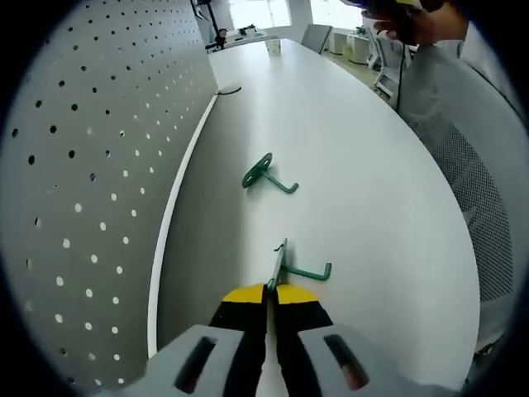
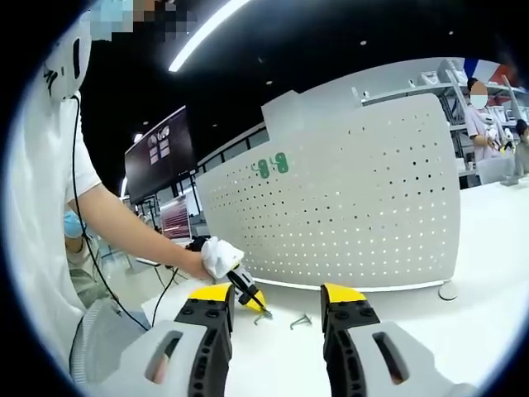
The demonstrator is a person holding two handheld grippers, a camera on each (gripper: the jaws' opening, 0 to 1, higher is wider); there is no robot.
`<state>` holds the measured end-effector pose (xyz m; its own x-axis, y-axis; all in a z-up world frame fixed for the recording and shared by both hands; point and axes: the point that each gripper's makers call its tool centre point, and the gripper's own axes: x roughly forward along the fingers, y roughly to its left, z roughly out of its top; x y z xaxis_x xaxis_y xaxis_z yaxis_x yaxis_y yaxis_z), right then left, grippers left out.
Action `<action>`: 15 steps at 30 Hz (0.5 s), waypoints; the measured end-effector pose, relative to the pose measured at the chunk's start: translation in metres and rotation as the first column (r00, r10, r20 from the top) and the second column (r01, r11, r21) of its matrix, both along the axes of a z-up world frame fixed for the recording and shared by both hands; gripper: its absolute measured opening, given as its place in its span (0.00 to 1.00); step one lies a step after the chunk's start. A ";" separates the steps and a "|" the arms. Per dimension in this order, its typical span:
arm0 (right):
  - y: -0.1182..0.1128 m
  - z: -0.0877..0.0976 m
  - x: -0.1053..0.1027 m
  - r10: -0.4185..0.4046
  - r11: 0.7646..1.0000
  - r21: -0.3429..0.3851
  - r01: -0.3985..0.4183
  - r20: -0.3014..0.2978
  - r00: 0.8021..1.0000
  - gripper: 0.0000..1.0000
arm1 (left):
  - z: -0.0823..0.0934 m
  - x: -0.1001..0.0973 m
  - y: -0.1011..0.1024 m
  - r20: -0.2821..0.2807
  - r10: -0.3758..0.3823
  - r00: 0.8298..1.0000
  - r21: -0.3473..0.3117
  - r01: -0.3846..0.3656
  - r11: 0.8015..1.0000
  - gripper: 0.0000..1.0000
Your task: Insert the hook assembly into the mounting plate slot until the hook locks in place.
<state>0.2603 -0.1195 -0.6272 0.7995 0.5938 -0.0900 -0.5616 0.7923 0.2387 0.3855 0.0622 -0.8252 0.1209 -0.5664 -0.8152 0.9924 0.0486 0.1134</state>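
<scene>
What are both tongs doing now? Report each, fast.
Left tongs: shut on a green hook at the table.
Right tongs: open, holding nothing.

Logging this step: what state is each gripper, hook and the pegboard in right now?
Left gripper: shut on a green metal hook, low over the table.
Second green metal hook: lying loose on the white table.
Right gripper: open, empty.
White perforated pegboard: upright, two green pieces mounted near its top.

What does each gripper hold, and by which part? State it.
The left gripper is shut on a green hook, pinching its flat plate end; the hooked arm sticks out to the side. The right gripper is open and holds nothing.
</scene>
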 end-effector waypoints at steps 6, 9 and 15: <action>0.000 0.000 0.000 0.000 1.000 0.000 0.000 0.000 1.000 0.40 | 0.008 0.003 0.000 -0.011 0.058 0.998 -0.062 -0.059 0.996 0.01; 0.000 0.001 0.000 0.000 1.000 0.000 0.000 0.001 1.000 0.40 | 0.014 0.006 0.000 -0.012 0.093 0.996 -0.101 -0.094 0.990 0.01; 0.000 0.002 0.000 -0.001 1.000 0.004 0.001 0.005 1.000 0.40 | 0.029 0.006 -0.001 -0.011 0.146 0.989 -0.177 -0.145 0.973 0.01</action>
